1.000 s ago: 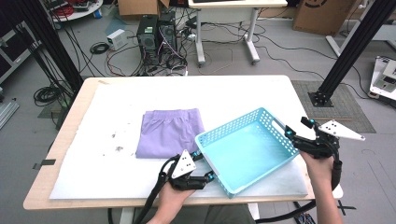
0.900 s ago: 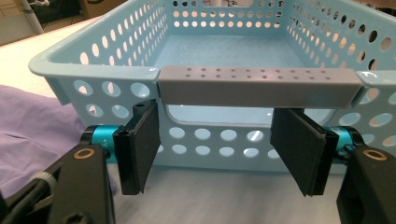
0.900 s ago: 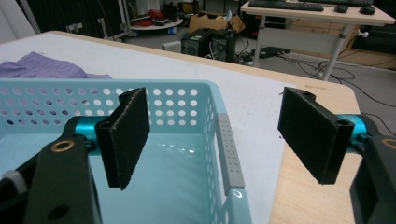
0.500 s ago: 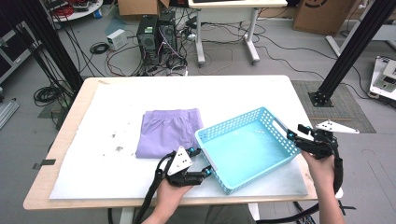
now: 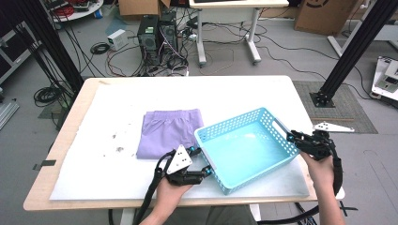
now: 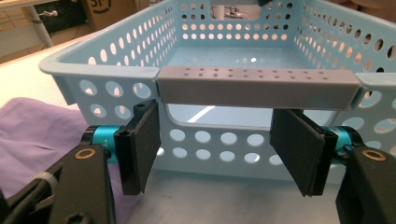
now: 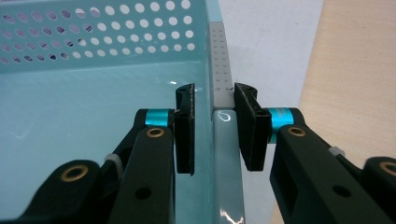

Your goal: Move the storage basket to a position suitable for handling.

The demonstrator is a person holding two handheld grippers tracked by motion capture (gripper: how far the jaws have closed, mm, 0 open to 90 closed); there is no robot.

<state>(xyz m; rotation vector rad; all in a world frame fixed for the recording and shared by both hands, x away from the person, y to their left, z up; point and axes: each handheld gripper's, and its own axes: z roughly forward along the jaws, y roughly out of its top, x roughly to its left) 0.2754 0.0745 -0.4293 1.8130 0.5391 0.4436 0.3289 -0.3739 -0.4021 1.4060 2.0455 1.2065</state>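
The light-blue basket [image 5: 246,150] sits askew at the near right of the table [image 5: 70,187], its left corner against the purple cloth [image 5: 166,131]. Your right gripper [image 7: 212,116] straddles the basket's right rim, jaws just closing, not yet pressing. Your left gripper [image 6: 215,144] stands released below the grey handle [image 6: 257,86].

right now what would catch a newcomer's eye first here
The light blue perforated basket stands out, sitting at the near edge of the white-covered table with a folded purple cloth beside it. A gripper flanks each end: the left gripper stands wide open under one grey handle, while the right gripper straddles the opposite rim, its jaws having just been closing.
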